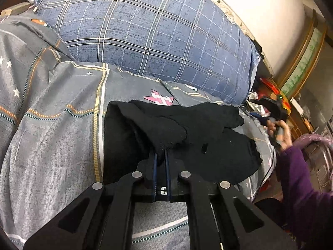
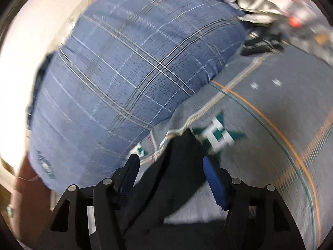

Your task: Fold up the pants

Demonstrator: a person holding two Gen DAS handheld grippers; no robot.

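While left hand-held gripper (image 1: 160, 156) pinches pants (image 1: 218, 145) (black), right hand-held gripper (image 2: 172, 166) gapes

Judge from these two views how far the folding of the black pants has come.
Done: the pants lie bunched in layers on the grey bedspread, so at least one fold looks made. In hand: the left gripper pinches a fabric edge; the right gripper is open, gripping nothing. Left: flattening and a final fold, probably.
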